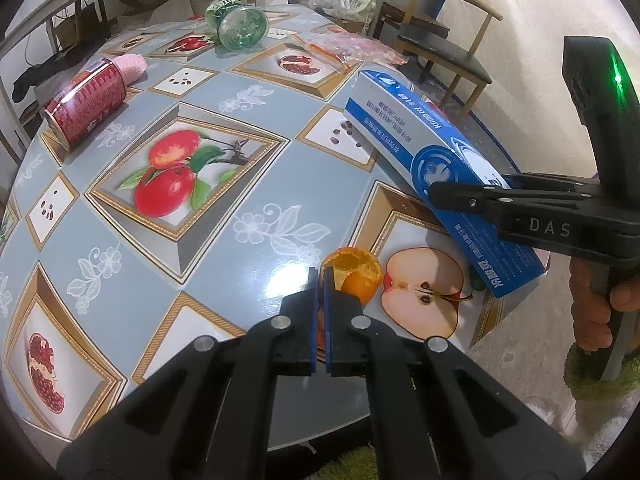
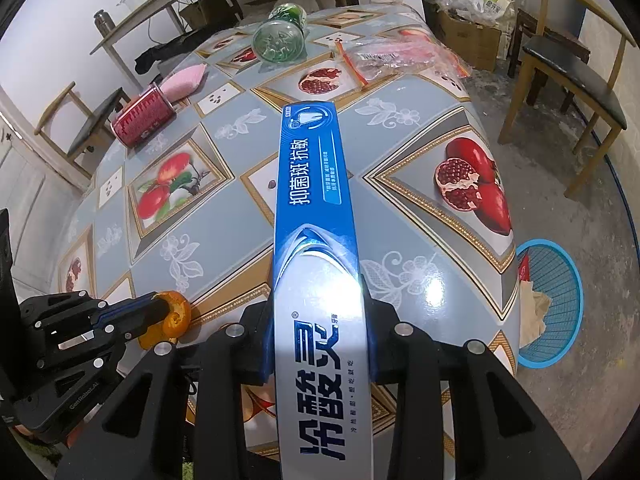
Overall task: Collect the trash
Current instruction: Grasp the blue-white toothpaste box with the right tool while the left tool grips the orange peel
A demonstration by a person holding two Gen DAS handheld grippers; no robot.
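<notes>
Peel (image 1: 356, 276) at bench (image 1: 224, 240) near edge, pinched in left tool (image 1: 320, 280). Box (image 2: 316, 240) right of it, clamped lengthwise in right tool (image 2: 318, 320), tilted above bench. Can (image 1: 84, 108) lying far left, bottle (image 1: 240, 28) lying at far end, bag (image 2: 400, 56) far right. Basket (image 2: 548, 300) on floor, right of bench.

Blue-and-white box (image 2: 316, 240), orange peel (image 1: 354, 276), fruit-patterned grey-blue tablecloth (image 1: 224, 168)
</notes>
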